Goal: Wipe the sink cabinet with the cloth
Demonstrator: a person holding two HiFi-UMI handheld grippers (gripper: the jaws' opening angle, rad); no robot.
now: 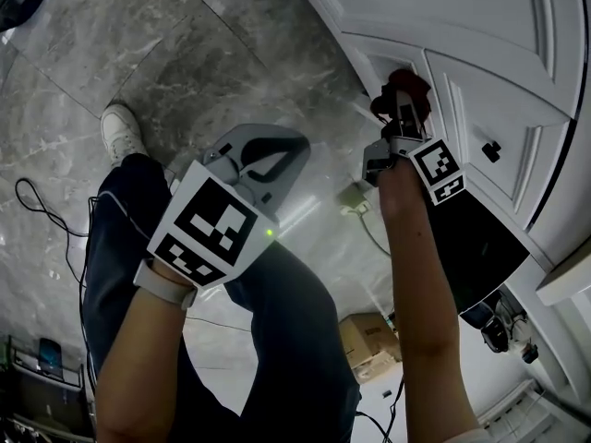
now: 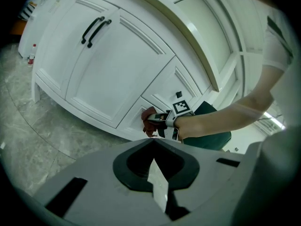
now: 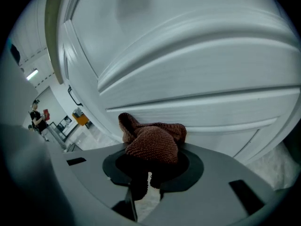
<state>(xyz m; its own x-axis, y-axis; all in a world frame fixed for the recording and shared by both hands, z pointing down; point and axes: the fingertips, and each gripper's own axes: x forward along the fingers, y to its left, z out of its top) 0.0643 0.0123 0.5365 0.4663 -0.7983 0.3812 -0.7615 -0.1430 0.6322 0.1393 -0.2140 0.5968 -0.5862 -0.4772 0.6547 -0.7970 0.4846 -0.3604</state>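
- The right gripper (image 1: 395,118) had its jaws clamped on a bunched reddish-brown cloth (image 3: 153,142), most of which bulged out in front of them.
- The cloth (image 1: 407,85) sat against the white cabinet (image 1: 480,26), low down on a small panel near the base (touching it, as far as the right gripper view showed).
- The left gripper (image 1: 263,160) hung well apart from the cabinet, over the person's knee. Its jaws were together with nothing between them, and it took no part in the wiping.
- From the left gripper view, the cloth (image 2: 149,119) and right gripper (image 2: 158,120) were at the foot of the cabinet (image 2: 108,65), to the right of the two doors with black handles (image 2: 96,28).
- Progress, as a judgement: wiping looked under way, since the cloth was gripped and set on the surface.
- No streaks, damp patches or dirt showed on the white paint, so which parts had been done could not be told.
- What looked left was a stroke across this low panel, then the wider door fronts and the mouldings round them, if they had not been covered.
- The recessed edges of the panels would likely need the cloth pushed into the grooves.
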